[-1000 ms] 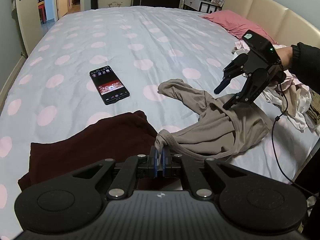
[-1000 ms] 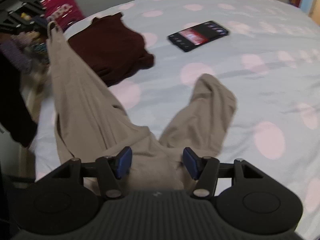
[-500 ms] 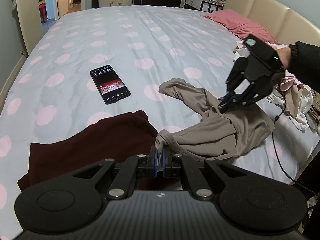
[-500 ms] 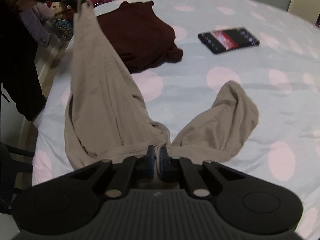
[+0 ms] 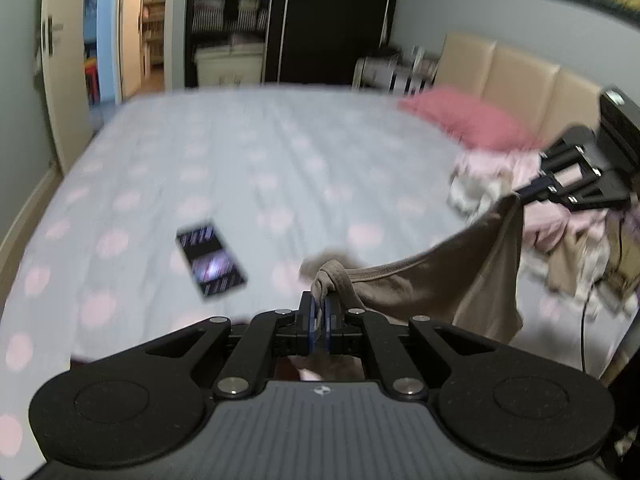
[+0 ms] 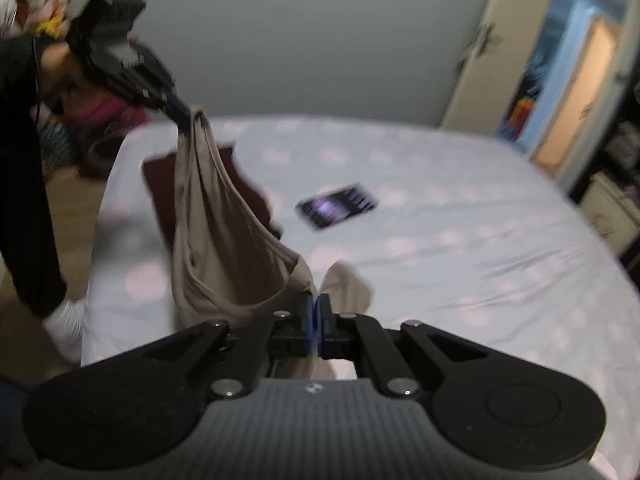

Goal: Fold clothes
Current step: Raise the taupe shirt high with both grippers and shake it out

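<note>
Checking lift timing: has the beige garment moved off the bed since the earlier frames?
Yes. The beige garment has been raised off the polka-dot bedsheet, now hanging stretched between the left gripper and right gripper.

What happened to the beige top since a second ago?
The right gripper closed its jaws on the beige top, and both grippers lifted it off the bed. The left gripper kept its hold; the phone stayed put.

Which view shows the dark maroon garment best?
The right wrist view: the dark maroon garment lies flat on the spotted bed sheet, partly behind the hanging beige cloth garment. In the left wrist view it is almost wholly hidden behind the hand-held gripper body.
</note>
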`<action>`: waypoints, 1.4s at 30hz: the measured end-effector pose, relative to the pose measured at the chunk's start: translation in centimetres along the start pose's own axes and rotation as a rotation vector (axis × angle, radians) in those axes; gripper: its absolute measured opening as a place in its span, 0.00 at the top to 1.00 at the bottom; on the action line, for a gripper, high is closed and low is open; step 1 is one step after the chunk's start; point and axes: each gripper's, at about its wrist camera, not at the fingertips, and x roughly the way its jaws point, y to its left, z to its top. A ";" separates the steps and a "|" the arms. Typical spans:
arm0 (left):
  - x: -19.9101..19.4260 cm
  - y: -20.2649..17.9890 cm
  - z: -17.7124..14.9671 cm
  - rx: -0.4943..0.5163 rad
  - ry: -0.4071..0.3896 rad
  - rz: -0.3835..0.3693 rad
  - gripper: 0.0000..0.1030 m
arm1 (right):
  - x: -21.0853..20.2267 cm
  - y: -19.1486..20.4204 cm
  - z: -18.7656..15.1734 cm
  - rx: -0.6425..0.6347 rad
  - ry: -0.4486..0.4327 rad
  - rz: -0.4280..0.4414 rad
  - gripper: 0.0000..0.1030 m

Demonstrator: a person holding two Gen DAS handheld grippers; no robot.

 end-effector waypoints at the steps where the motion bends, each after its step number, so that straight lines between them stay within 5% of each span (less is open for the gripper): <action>1: -0.4 -0.5 0.5 0.004 -0.029 -0.009 0.97 | -1.7 0.2 0.1 0.014 -0.026 -0.036 0.98; 11: -3.2 -7.7 6.9 0.230 -0.179 -0.010 0.97 | -15.4 1.6 1.5 0.162 -0.150 -0.408 0.99; 19: -12.1 -14.2 14.3 0.385 -0.352 0.040 0.97 | -26.1 4.2 5.1 0.103 -0.289 -0.559 0.99; 26: -19.3 -20.4 17.5 0.507 -0.483 0.072 0.97 | -35.9 7.8 7.8 0.004 -0.441 -0.698 0.99; 30: -20.3 -21.7 16.9 0.524 -0.487 0.069 0.97 | -38.3 9.2 8.3 0.019 -0.440 -0.683 0.99; 35: -20.0 -22.0 15.7 0.534 -0.450 0.064 0.97 | -36.7 10.4 6.5 -0.011 -0.305 -0.626 0.99; 42: -19.5 -22.6 14.1 0.549 -0.398 0.057 0.97 | -36.9 12.0 5.2 -0.029 -0.282 -0.592 0.99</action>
